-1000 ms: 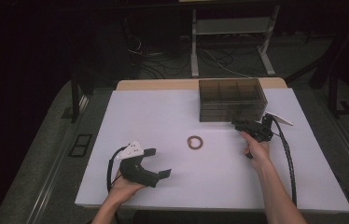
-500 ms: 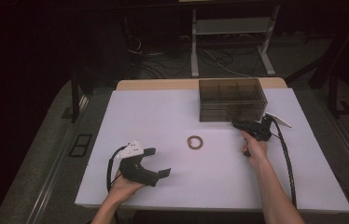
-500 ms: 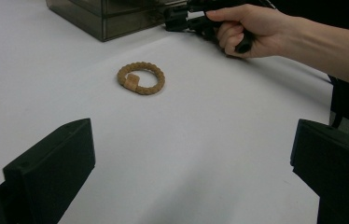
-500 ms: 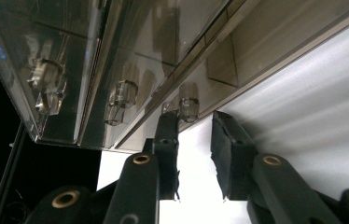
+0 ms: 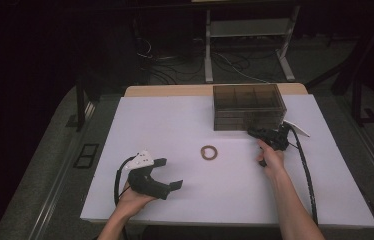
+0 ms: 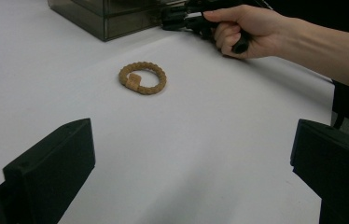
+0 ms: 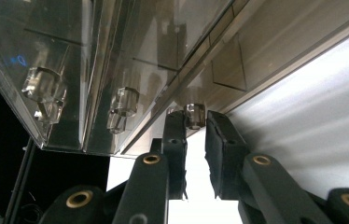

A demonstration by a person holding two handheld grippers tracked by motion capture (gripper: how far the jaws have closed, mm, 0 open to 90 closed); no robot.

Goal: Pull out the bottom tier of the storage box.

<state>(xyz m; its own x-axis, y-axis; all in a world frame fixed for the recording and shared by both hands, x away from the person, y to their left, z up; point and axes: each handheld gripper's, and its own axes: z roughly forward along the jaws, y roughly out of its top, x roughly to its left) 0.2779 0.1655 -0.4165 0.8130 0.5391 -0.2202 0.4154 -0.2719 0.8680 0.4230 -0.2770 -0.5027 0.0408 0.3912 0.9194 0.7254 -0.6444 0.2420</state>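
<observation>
On the white table [image 5: 185, 125] from above, my right gripper [image 5: 253, 133] sits at the front of the smoky clear drawer box [image 5: 247, 106], its jaws having just closed, while my left gripper [image 5: 169, 173] rests near the front edge. Along the left gripper's jaws, spread wide with nothing between them, a braided tan bracelet [image 6: 143, 78] lies ahead. Along the right's, the pads [image 7: 221, 135] pinch the lowest drawer's clear knob [image 7: 194, 115].

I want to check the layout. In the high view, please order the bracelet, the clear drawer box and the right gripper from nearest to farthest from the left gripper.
From the left gripper:
1. Bracelet, mid-table.
2. Right gripper, at the box's front.
3. Clear drawer box, far side.
</observation>
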